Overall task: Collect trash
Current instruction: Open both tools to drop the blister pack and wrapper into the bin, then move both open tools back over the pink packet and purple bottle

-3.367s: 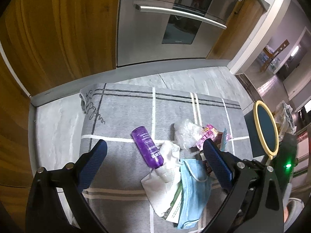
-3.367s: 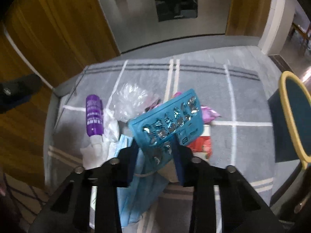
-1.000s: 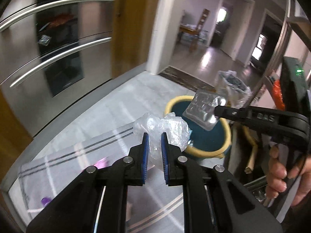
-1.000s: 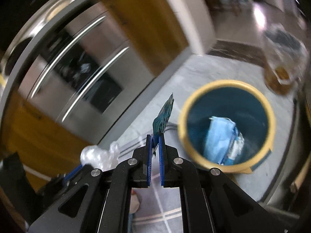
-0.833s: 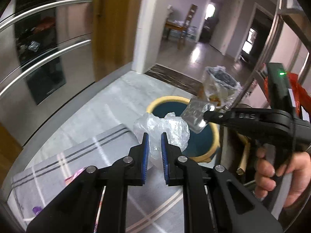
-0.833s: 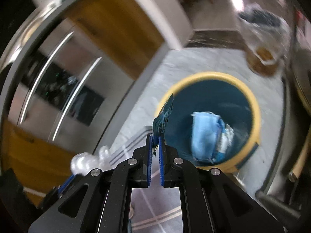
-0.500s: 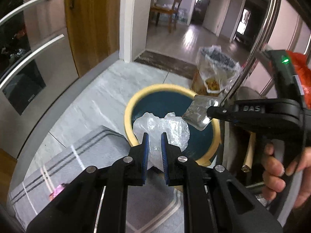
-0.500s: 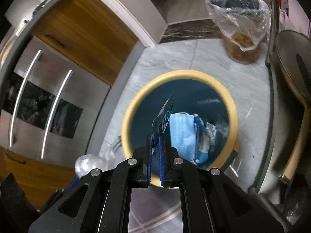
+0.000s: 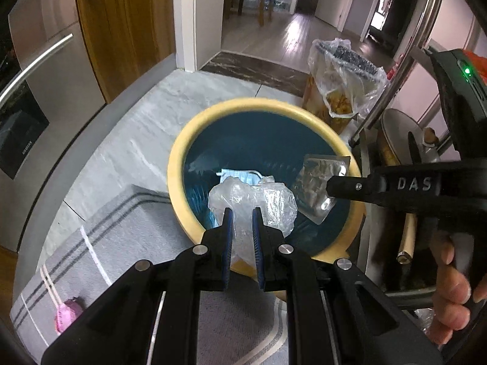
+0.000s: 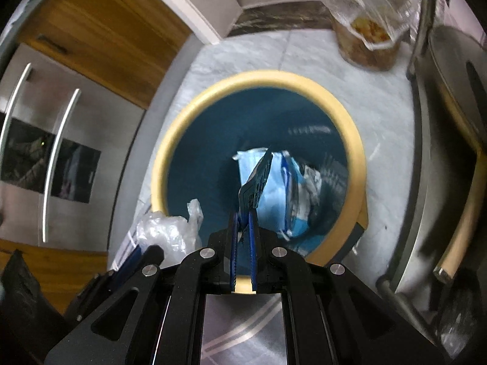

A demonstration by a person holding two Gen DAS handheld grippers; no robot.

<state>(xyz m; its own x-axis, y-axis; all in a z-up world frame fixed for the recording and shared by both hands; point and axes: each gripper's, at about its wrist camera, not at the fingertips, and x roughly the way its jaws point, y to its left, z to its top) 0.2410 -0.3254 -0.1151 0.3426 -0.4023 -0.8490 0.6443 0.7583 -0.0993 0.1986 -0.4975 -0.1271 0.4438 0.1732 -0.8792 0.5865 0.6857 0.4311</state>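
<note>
**A:** Why are both grippers hanging over the bin (image 9: 182, 140) at once?

**B:** Each carries a piece of trash. The left gripper (image 9: 242, 213) has its jaws pinched on a crumpled clear plastic bag (image 9: 258, 197), which bulges out above the pads over the near edge of the rim. The right gripper (image 10: 242, 213) has its jaws nearly together, clamped on the bottom edge of a blue blister pack (image 10: 258, 179), so the thin card stands up edge-on over the bin's mouth.

**A:** Why grip the pack by its edge?

**B:** My guess is that a flat card is easiest to lift that way, and it should fall straight once let go.

**A:** What's already inside?

**B:** A blue face mask (image 10: 274, 188) and some wrapper lie at the bottom of the bin.

**A:** Is anything left outside?

**B:** A pink packet (image 9: 65, 316) lies on the grey striped mat (image 9: 121, 243), at its left edge, so I'd judge the collecting only partly done.

**A:** Any risk?

**B:** The light bag sits close to the rim; released there, it might catch on the edge.
</note>
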